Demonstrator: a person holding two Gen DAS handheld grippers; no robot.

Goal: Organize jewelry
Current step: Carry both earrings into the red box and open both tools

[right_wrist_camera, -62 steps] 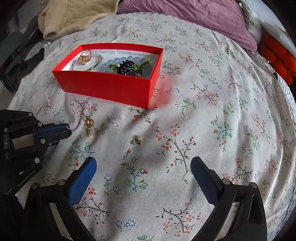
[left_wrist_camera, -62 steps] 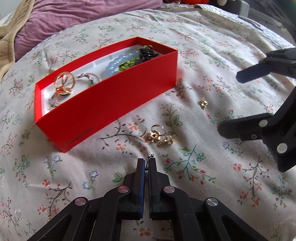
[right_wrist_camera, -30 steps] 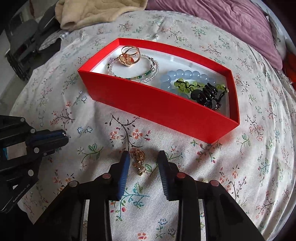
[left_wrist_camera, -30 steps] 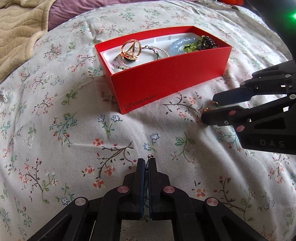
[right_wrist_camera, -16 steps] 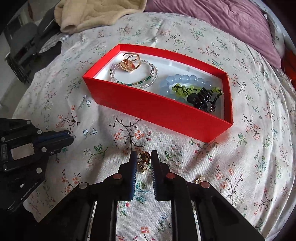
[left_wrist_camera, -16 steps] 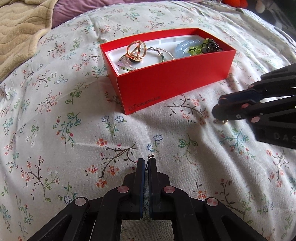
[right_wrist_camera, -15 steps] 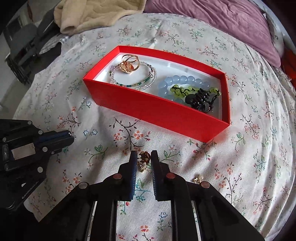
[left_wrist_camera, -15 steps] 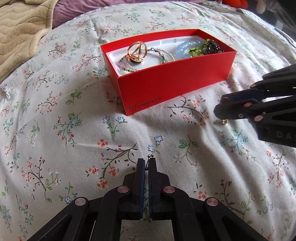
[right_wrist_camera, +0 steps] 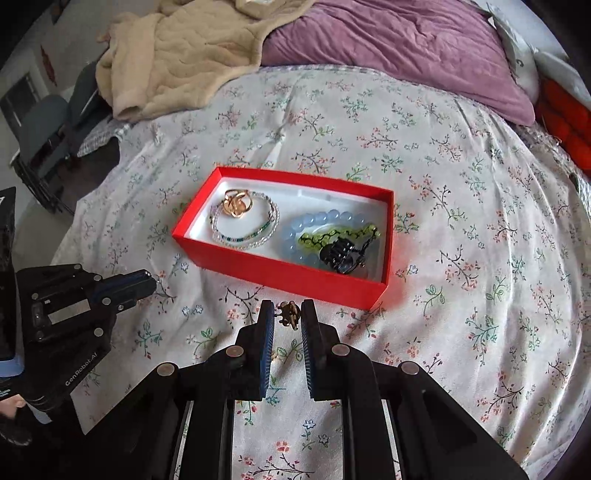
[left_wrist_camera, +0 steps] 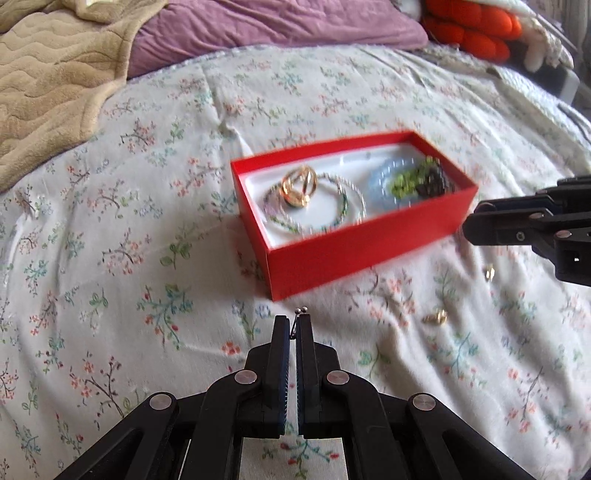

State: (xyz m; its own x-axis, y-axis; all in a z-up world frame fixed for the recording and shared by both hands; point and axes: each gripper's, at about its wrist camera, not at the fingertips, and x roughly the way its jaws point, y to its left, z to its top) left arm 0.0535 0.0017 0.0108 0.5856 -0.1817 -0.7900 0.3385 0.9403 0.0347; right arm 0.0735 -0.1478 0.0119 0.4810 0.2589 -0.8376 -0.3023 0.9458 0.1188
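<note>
**Two claws above a floral bed, each pinching a small jewel**

While the red box (right_wrist_camera: 284, 271) sits mid-bed on the flowered sheet (right_wrist_camera: 461, 206), both claws hang on its near side, apart from it. The right claw (right_wrist_camera: 289, 314) pinches a gold earring (right_wrist_camera: 288, 314) between its blue pads; its jaws have just been closing on this piece. The left claw (left_wrist_camera: 293, 328), jaws pressed together, nips a thin wire stud (left_wrist_camera: 300, 312) whose two tiny balls stand clear of the tips. Inside the box, toward the bed's left edge, a gold ring (right_wrist_camera: 236, 206) rests on a clear-and-green bead bracelet (right_wrist_camera: 245, 225); toward the right edge lie a pale blue bead bracelet (right_wrist_camera: 325, 221), a lime-green bead strand (right_wrist_camera: 332, 234) and a black hair clip (right_wrist_camera: 341, 254). Two loose gold earrings remain on the sheet: one (left_wrist_camera: 436, 316) by the box's near right corner, another (left_wrist_camera: 489, 273) partly behind the right claw in the left view. A beige blanket (right_wrist_camera: 177, 55) and a purple quilt (right_wrist_camera: 399, 40) cover the far edge; an orange cushion (left_wrist_camera: 469, 27) fills the far right corner.
</note>
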